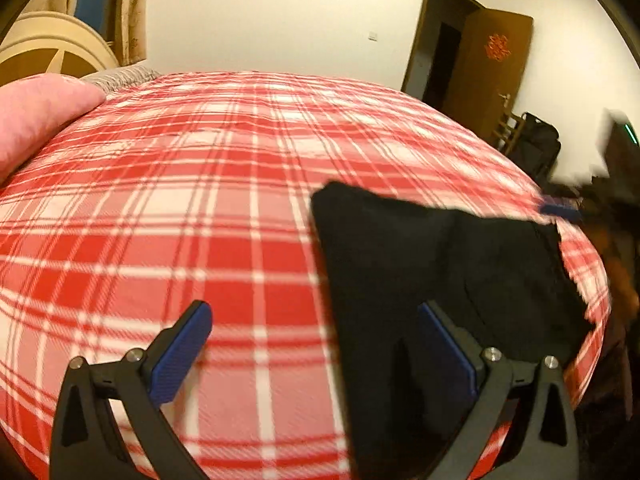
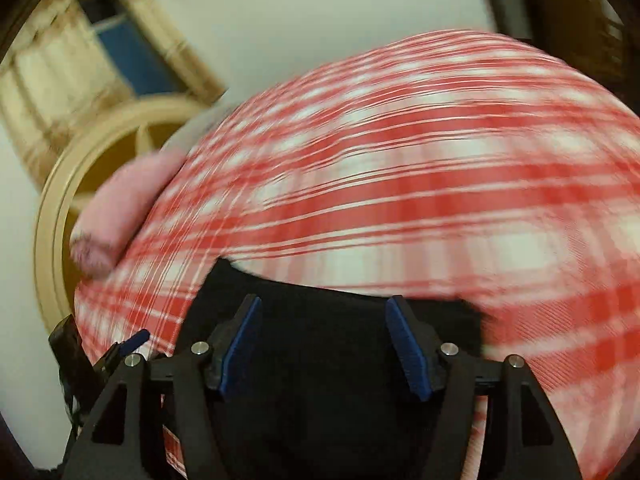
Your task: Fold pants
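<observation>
Lying flat on the red-and-white plaid bedspread point(image 1: 200, 208), the black pants point(image 1: 440, 264) fill the right near part of the left wrist view, already folded into a compact dark slab with one corner pointing toward the far side. The left gripper point(image 1: 316, 344) has its blue-padded fingers spread wide with nothing between them. Its left finger point(image 1: 180, 356) sits over bare plaid, while its right finger point(image 1: 448, 352) sits over the pants, so the left edge of the cloth runs through the gap. Whether the fingers touch the fabric cannot be told. A pink pillow point(image 1: 36, 120) rests at the far left edge of the bed, and a brown door point(image 1: 496, 68) stands open at the far right. At the right rim a blurred dark shape with a blue tip point(image 1: 560, 210), likely the right gripper, hangs near the far right corner of the pants; its outline is too smeared to read.

In the right wrist view the whole scene is streaked by motion blur. The right gripper point(image 2: 326, 344) is also parted, holding nothing, and both blue pads lie over the pants point(image 2: 328, 380), which spread under and beyond the fingers at the near centre. The near part of the cloth is hidden by the gripper frame. The bedspread point(image 2: 440, 180) stretches away behind, the pillow point(image 2: 128, 200) lies at the far left, and the left gripper point(image 2: 134, 340) pokes in at the near left edge, mostly cut off.
</observation>
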### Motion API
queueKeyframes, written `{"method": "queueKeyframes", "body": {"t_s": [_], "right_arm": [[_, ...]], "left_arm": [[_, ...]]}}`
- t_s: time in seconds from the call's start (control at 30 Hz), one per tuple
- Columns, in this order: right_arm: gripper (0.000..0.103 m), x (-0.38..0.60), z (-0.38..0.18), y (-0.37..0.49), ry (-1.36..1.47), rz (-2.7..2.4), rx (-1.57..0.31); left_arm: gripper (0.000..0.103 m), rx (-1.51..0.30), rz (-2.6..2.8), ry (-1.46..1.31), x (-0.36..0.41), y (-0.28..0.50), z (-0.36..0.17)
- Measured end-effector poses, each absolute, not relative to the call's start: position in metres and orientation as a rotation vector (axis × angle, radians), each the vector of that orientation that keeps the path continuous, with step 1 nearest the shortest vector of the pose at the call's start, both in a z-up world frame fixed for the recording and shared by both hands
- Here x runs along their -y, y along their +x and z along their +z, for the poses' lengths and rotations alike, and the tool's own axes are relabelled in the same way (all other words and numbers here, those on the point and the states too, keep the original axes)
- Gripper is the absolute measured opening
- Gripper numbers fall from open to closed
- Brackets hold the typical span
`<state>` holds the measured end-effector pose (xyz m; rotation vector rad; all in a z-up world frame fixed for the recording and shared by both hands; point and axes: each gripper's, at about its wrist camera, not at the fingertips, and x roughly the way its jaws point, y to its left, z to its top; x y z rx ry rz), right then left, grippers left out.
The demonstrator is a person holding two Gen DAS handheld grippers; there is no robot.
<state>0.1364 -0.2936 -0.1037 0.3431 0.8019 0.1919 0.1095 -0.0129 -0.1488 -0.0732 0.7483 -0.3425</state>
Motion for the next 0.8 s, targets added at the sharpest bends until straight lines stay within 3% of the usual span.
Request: {"method": "queueKeyframes", "body": {"t_s": [0.5,0.8], "right_arm": [[0.072,0.344,-0.169,0.092,0.458,0.120,-0.891],[0.072,0.345,-0.172,0.091,0.468,0.107,-0.876]], "left_arm": [[0.103,-0.857,-0.395,0.024,0.050,0.147,-0.167],[0.103,-0.877,-0.468,0.032,0.051,0.159,-0.169]]}}
